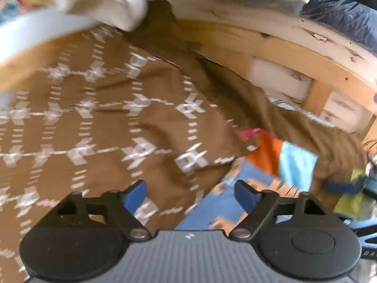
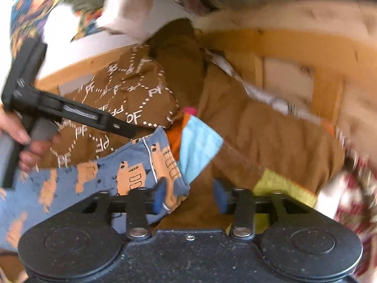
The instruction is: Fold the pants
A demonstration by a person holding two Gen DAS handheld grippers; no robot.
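The pants (image 2: 99,176) are blue with orange vehicle prints and lie flat on the brown bed cover; one end of them shows in the left wrist view (image 1: 223,202). My right gripper (image 2: 189,194) is open, its left pad at the pants' edge, nothing held. My left gripper (image 1: 189,194) is open above the brown patterned cover and the pants' end. In the right wrist view the left gripper (image 2: 70,113) reaches in from the left, held by a hand, over the brown cover just beyond the pants.
A brown patterned cushion (image 2: 132,94) lies behind the pants. Orange and light blue cloth (image 2: 198,146) and a yellow-green cloth (image 2: 282,188) lie beside them. A wooden bed frame (image 1: 282,54) runs along the back. White bedding (image 1: 106,2) hangs at the top.
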